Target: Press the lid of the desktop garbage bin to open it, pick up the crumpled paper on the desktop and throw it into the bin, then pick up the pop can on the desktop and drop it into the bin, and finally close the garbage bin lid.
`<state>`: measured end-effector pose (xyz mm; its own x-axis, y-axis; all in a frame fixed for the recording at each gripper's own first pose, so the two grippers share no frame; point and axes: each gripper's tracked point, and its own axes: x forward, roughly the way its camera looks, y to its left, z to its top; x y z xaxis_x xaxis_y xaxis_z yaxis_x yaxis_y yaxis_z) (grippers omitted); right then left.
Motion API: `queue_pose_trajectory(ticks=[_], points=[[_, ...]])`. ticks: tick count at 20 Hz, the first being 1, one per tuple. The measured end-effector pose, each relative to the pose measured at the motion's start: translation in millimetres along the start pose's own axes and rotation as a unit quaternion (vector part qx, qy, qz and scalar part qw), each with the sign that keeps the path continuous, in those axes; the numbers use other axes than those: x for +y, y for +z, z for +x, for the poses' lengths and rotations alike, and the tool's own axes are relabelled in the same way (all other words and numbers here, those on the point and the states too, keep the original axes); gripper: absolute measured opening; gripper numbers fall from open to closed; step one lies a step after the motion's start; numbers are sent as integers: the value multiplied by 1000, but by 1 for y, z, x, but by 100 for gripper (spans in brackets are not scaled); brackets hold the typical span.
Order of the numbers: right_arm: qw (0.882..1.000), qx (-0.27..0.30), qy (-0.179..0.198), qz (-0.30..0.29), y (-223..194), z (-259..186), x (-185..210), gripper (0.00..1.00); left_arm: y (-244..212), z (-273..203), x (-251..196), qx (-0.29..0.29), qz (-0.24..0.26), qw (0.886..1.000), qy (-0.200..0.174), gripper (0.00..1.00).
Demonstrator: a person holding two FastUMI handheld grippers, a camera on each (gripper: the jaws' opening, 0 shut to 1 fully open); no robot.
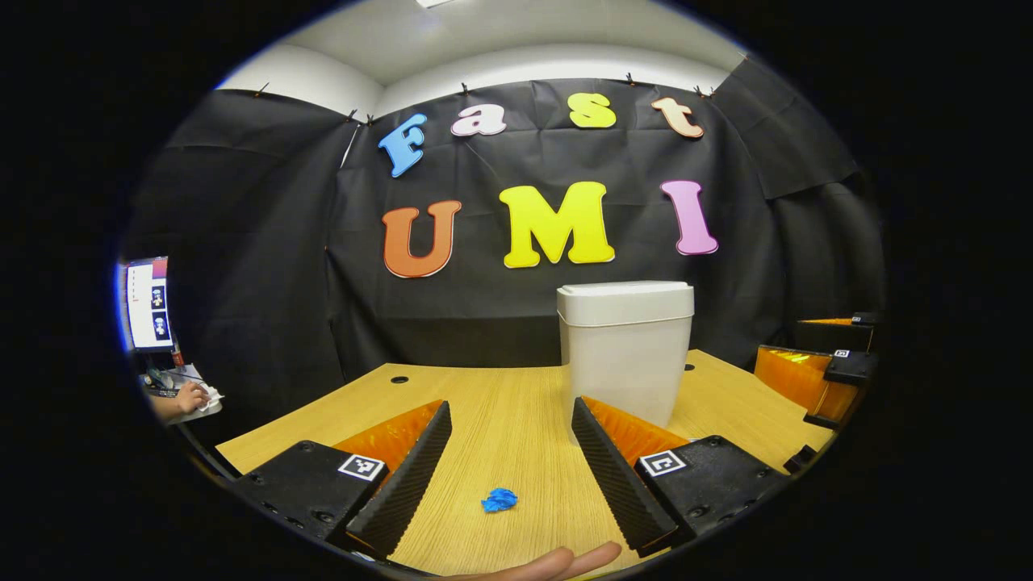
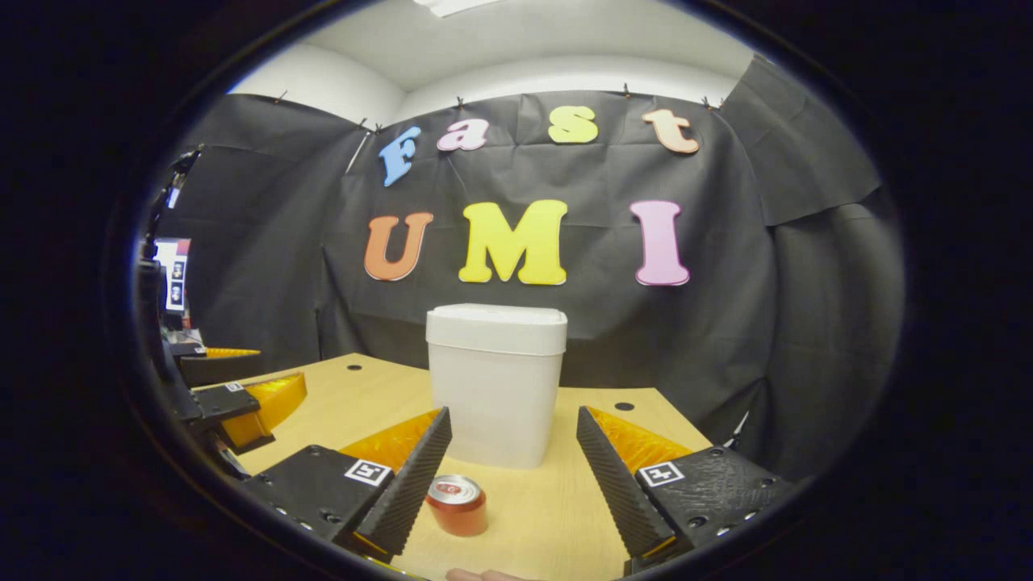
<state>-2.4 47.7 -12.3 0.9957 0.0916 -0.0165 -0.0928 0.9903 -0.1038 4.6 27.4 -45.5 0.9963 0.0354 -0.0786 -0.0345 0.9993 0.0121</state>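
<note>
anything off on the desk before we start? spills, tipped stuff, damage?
Nothing stands out. The garbage bin stands upright on the desk with its lid shut. The pop can is upright, no spill around it. The crumpled paper lies loose on the wood. Left tool and right tool are both open, holding nothing.

Bright overhead light, sharp focus, soft shadows (edges bend with fisheye distortion).

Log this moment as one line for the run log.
stage: start, nothing grasped | white plastic bin lid shut | blue crumpled paper on wooden desk | red pop can upright | left gripper open | right gripper open
</note>
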Motion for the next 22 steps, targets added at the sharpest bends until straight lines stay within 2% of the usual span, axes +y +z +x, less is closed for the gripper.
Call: queue_pose_trajectory(ticks=[3,5,8,10,11,12,14,15,18,19,20,22], points=[[1000,8,1,-5,2,14,-2,97,-3,3,-3,3,6,1000,1,99],[1000,12,1,-11,8,26,-6,95,-5,4,-8,5,12,1000,-2,99],[1000,5,9,-17,26,43,-7,97,-6,4,-14,3,15,1000,-7,99],[1000,5,18,-12,35,55,-4,95,-7,4,-18,2,12,1000,-13,99],[1000,9,23,-8,40,62,-1,97,-8,4,-20,2,10,1000,-15,99],[1000,12,17,-4,46,71,-3,92,-9,4,-20,2,8,1000,-15,99],[1000,20,-1,14,57,89,-9,89,-10,4,-20,2,8,1000,-15,99],[999,19,6,29,65,97,-3,80,-11,4,-20,1,12,1000,-13,99],[998,23,39,54,85,118,14,71,-21,7,-18,6,28,999,-15,99],[998,21,44,49,92,124,16,60,-25,7,-15,8,28,999,-13,99],[998,21,47,30,95,136,21,57,-28,7,-9,10,24,1000,-8,99],[999,23,41,4,101,140,21,38,-33,6,4,17,10,1000,10,99]])
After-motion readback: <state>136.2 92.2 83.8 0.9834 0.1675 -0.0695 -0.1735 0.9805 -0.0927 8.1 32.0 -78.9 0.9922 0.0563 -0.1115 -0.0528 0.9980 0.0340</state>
